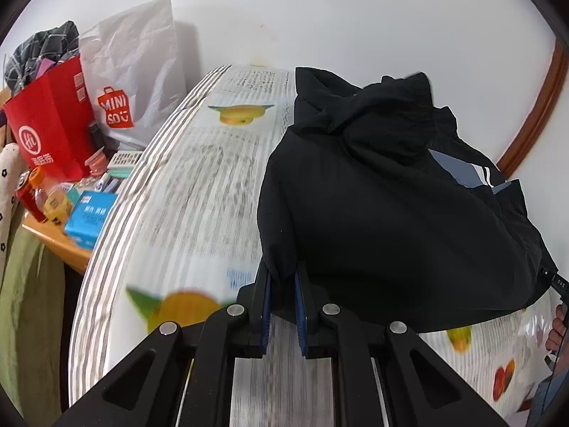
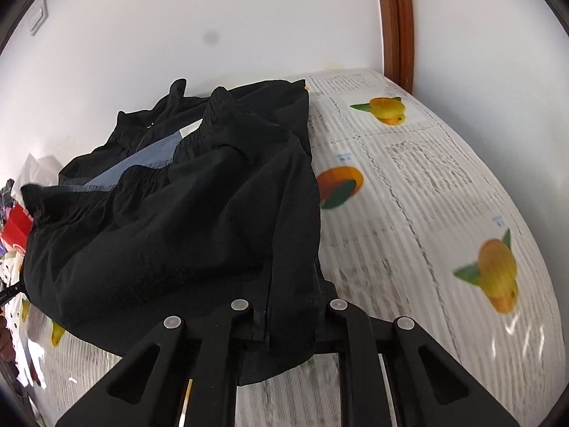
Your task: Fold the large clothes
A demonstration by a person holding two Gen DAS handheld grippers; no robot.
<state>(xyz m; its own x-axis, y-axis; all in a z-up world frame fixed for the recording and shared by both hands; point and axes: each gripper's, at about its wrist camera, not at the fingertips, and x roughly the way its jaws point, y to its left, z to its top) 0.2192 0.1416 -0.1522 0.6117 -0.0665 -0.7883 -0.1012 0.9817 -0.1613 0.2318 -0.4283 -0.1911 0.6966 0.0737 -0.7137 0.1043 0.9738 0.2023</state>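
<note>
A large black garment (image 1: 384,199) lay bunched on the fruit-printed bed sheet (image 1: 199,192), well apart from the red bag (image 1: 49,124) beside the bed. The left gripper (image 1: 282,281) pinched its near hem between blue-padded fingers (image 1: 266,295); fabric hid the right gripper (image 2: 288,320), so its grip could not be told. Lifting both corners evenly, hem taut, would likely fold it cleanly.

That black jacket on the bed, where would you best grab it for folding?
By its near hem corners, from the bed's near side, as now. The left gripper pinches one corner of the black jacket; the right gripper has the other. The hem lies nearest, its edge thin enough to pinch.
</note>
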